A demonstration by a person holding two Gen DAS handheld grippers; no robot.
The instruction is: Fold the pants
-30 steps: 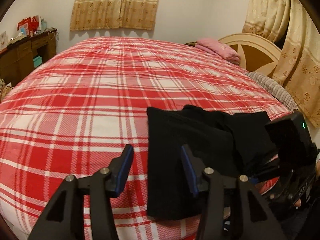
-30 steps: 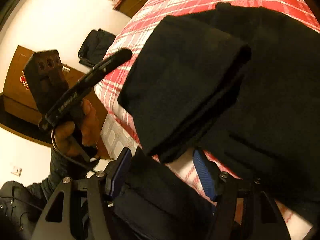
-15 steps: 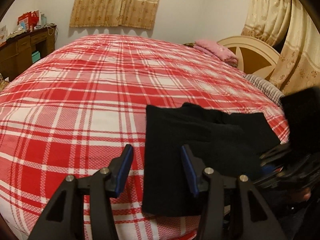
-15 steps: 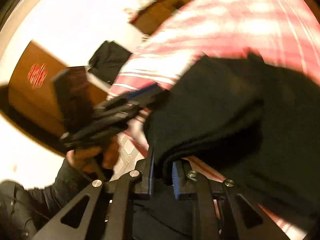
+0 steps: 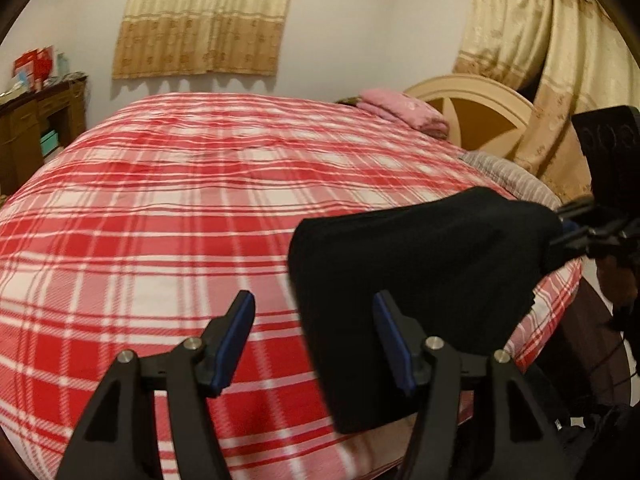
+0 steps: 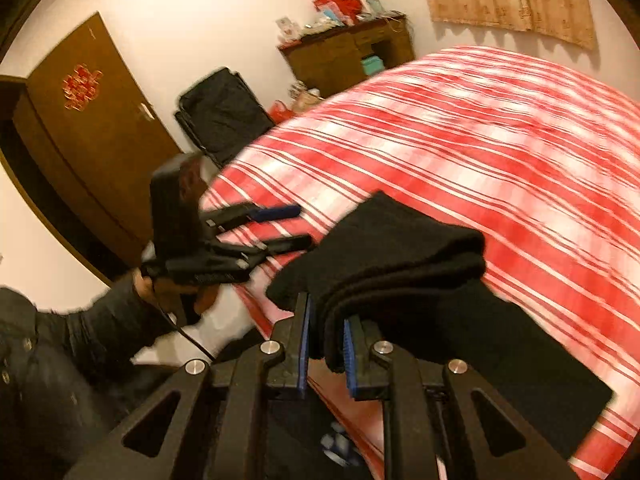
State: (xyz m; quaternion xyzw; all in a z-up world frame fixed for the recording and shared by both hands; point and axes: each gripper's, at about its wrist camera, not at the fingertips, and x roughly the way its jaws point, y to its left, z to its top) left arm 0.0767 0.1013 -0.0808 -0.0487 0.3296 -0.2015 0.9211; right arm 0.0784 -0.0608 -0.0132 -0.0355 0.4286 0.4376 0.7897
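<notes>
The folded black pants [image 5: 420,280] hang lifted above the red plaid bed [image 5: 160,220], their lower end trailing toward the near edge. My right gripper [image 6: 326,322] is shut on the thick folded edge of the pants [image 6: 392,252]; in the left wrist view the right gripper [image 5: 568,236] grips them from the right. My left gripper [image 5: 313,300] stands just left of the pants, its jaws opening with nothing pressed between them. The right wrist view shows the left gripper [image 6: 280,226] apart from the cloth, held in a person's hand [image 6: 160,288].
A pink folded cloth [image 5: 404,110] lies at the bed's far right by the cream headboard [image 5: 472,112]. Curtains [image 5: 540,52] hang on the right. A wooden desk [image 6: 352,56] with clutter, a black chair [image 6: 224,112] and a brown door [image 6: 92,136] stand left of the bed.
The right gripper shut on the pants' folded edge and lifted it off the bed, rolling as it rose. The left gripper's jaws have spread wider and it drew slightly up.
</notes>
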